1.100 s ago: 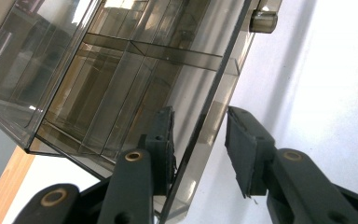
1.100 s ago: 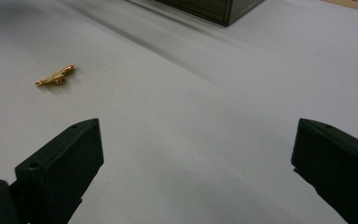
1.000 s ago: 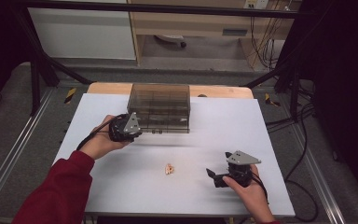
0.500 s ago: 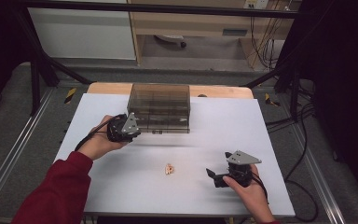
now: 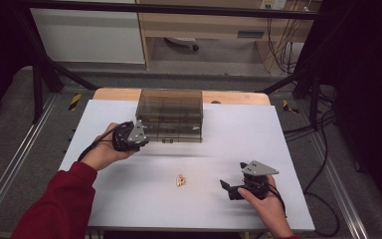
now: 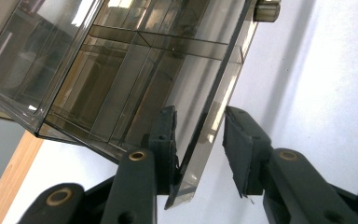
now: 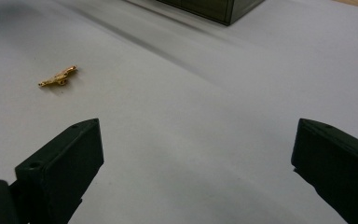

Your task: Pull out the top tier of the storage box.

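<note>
Showing, largest first: white-topped bench (image 5: 129, 199) w/ wooden edge at the far side, seen from the high view. Smoke-tinted clear plastic drawer box (image 5: 170, 115) stands near the bench's far edge, approx. centred; internal dividers visible in the left gripper view (image 6: 121, 70).

Left gripper (image 5: 135, 135), black, held in the person's left hand (image 5: 104, 152) (red sleeve), sits at the box's front-left corner. In the left gripper view its jaws straddle a thin tinted panel edge (image 6: 200, 140) at the box front: one pad lies against the panel's inner face, the other stands just off the outer face w/ a sliver of gap. Jaws narrow, not clamped as far as can be seen.

Right gripper (image 5: 225, 185), black w/ grey three-cornered plate, held in the right hand (image 5: 266, 204), rests low over the bench's near-right part, well apart from the box. Jaws wide, nothing between them (image 7: 193, 154).

Small gold-coloured metal piece (image 5: 180, 180) lies on bare bench betw. the two grippers, nearer the right one; in the right gripper view it is ahead & left of the jaws (image 7: 58, 77), untouched.
</note>
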A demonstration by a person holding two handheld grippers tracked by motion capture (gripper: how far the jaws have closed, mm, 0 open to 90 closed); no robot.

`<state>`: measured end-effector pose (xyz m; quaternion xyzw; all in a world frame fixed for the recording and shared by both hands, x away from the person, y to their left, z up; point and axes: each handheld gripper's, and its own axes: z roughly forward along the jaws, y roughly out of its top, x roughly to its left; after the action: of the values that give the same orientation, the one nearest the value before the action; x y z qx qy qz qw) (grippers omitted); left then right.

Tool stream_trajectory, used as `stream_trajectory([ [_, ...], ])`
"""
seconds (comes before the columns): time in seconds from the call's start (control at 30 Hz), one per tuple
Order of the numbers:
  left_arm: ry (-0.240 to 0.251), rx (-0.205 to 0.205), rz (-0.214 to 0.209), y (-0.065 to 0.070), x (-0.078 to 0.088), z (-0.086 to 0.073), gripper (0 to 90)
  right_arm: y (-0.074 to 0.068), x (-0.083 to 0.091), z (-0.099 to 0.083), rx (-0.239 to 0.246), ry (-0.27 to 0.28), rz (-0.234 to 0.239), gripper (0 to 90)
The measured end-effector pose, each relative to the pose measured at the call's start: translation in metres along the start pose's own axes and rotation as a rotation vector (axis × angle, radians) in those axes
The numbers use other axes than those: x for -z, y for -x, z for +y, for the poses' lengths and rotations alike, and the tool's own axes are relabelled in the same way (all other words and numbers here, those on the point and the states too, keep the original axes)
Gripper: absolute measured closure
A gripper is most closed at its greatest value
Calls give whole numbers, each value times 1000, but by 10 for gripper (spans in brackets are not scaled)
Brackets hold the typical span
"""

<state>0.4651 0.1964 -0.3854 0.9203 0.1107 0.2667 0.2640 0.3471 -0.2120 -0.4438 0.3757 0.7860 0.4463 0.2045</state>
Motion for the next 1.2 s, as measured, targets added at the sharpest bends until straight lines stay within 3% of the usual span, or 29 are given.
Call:
stream_trajectory([
  [0.77, -2, 1, 2, 2, 1, 0, 653, -1, 0, 0, 3, -1, 3, 26],
  [0.87, 6, 30, -1, 2, 1, 0, 647, 0, 0, 0, 4, -1, 3, 26],
  [1.0, 61, 85, 17, 0, 3, 1, 497, -1, 0, 0, 5, -1, 4, 26],
  [1.2, 110, 128, 53, 4, 7, 9, 306, -1, 0, 0, 4, 0, 4, 26],
])
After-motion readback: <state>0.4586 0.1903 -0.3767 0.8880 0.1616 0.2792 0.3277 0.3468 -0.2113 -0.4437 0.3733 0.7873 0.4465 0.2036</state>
